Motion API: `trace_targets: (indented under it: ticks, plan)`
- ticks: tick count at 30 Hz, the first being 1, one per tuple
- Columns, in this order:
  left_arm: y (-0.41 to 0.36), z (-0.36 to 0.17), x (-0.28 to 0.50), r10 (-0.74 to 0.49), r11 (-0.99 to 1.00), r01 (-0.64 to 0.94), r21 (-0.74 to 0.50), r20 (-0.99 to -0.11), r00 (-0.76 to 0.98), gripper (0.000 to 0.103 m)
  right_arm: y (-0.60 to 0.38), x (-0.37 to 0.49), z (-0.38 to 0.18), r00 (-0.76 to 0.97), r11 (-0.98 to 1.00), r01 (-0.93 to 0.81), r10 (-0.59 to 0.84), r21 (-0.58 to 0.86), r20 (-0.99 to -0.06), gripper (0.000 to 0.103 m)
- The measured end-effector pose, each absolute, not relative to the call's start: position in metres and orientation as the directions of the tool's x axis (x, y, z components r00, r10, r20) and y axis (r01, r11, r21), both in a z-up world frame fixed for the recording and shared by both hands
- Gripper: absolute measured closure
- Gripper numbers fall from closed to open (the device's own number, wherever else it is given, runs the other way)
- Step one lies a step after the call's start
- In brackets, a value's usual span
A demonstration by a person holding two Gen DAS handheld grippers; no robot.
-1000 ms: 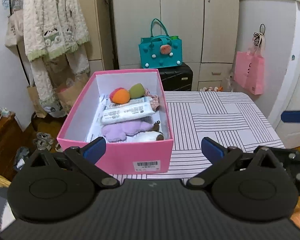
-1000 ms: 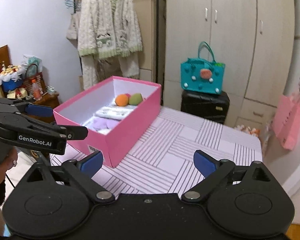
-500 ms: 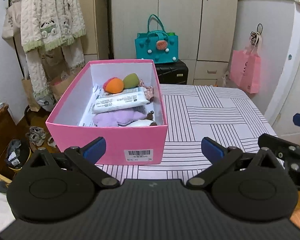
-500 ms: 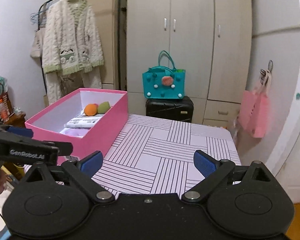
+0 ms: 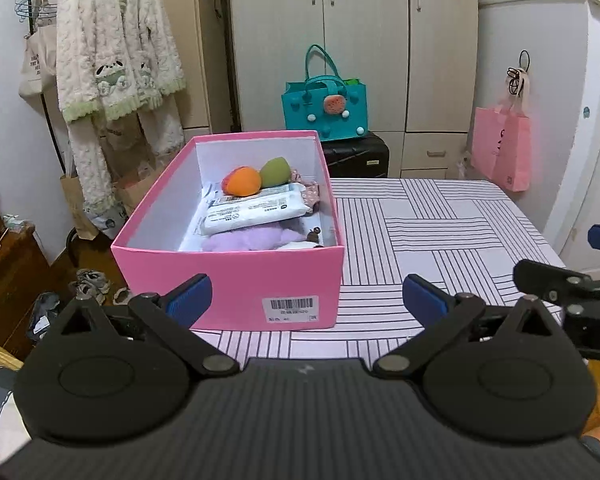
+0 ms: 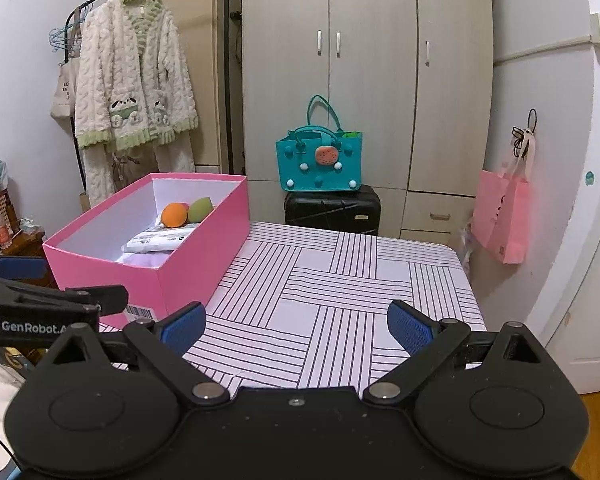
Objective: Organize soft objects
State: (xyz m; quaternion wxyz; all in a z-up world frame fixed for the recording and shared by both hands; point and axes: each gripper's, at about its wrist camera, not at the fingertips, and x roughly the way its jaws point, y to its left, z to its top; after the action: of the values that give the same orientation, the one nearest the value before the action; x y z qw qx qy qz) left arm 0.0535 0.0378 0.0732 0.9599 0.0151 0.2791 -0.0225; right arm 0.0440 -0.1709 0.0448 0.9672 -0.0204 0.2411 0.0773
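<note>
A pink box stands on the left part of the striped table. Inside lie an orange ball, a green egg-shaped sponge, a white wipes pack and a purple plush. My left gripper is open and empty, held back from the box's near wall. My right gripper is open and empty over the table's near edge, to the right of the box.
A teal bag sits on a black suitcase before the wardrobe. A pink bag hangs on the right wall. A fluffy robe hangs at the left, with shoes on the floor.
Both grippers have drawn back and levelled out; the box now looks farther away. The right view has swung rightward toward the wardrobe. Both stayed open and empty.
</note>
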Motion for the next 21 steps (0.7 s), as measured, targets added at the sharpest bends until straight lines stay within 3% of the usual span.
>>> trace_targets:
  ticks: [21]
  plan:
    - [0.0395, 0.0726, 0.0553, -0.02, 0.999, 0.031, 0.012, -0.521, 0.853, 0.0, -0.1745, 0.0439, 0.0388, 0.892, 0.997, -0.071, 0.06, -0.008, -0.448, 0.004]
